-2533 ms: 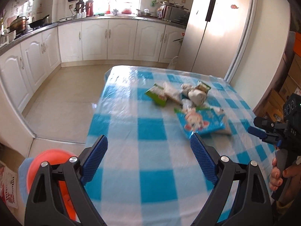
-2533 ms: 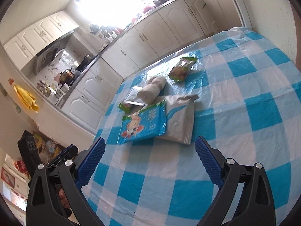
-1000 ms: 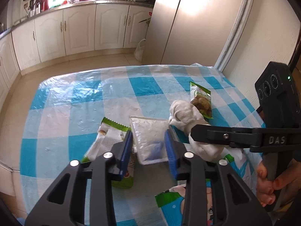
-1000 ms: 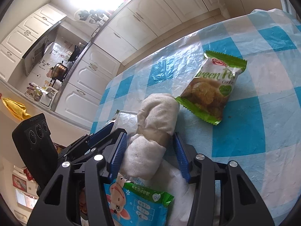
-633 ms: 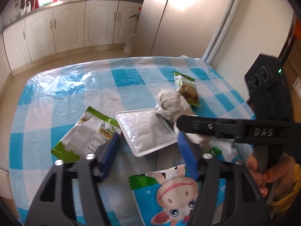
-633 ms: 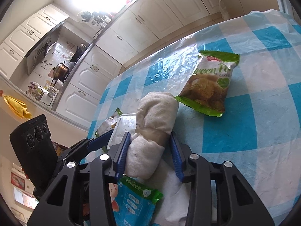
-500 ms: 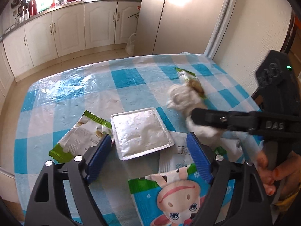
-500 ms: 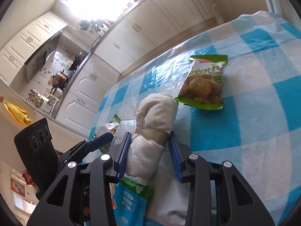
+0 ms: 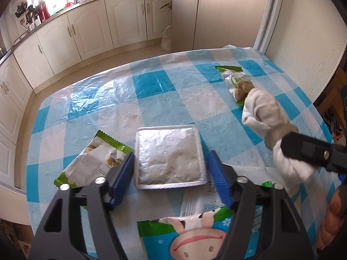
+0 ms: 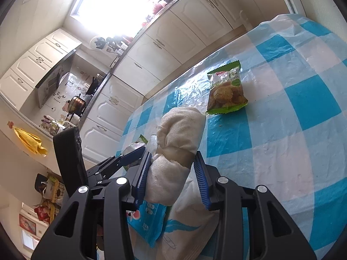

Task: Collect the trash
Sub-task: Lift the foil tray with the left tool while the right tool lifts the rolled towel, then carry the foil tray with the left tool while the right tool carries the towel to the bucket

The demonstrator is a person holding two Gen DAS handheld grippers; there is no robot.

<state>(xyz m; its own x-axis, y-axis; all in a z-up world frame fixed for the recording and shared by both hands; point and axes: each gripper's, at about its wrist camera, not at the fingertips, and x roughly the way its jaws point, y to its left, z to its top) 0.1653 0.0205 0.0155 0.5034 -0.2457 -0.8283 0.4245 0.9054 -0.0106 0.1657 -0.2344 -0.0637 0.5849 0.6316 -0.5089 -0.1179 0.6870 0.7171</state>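
Leftmost on the checked blue-and-white tabletop (image 9: 151, 82), we see a torn green-and-white snack wrapper (image 9: 95, 160) lying flat, its near edge just beside the left pad of our left gripper (image 9: 171, 173). That gripper's fingers (image 9: 122, 177) stand apart on either side of a flat silver foil-lidded tray (image 9: 169, 158); they have just been closing in after opening wide, and the tray lies between them with a gap showing at the right pad, so we do not grip it. Under the tray's near edge lies a white pouch (image 9: 199, 199), and in front of that a blue packet printed with a cartoon cow (image 9: 195, 236), partly hidden by the gripper's frame.

Further right, our right gripper (image 10: 172, 179) is clamped on a rolled-up off-white cloth bundle (image 10: 180, 138) with a tan band round its middle; both blue pads press its sides. In the left wrist view the bundle (image 9: 262, 112) hangs above the tabletop, and a hand (image 9: 331, 216) shows at the lower right edge. Beyond the bundle, toward the far right corner, a green cookie packet (image 10: 226, 93) lies flat on a white square, apart from the other trash.
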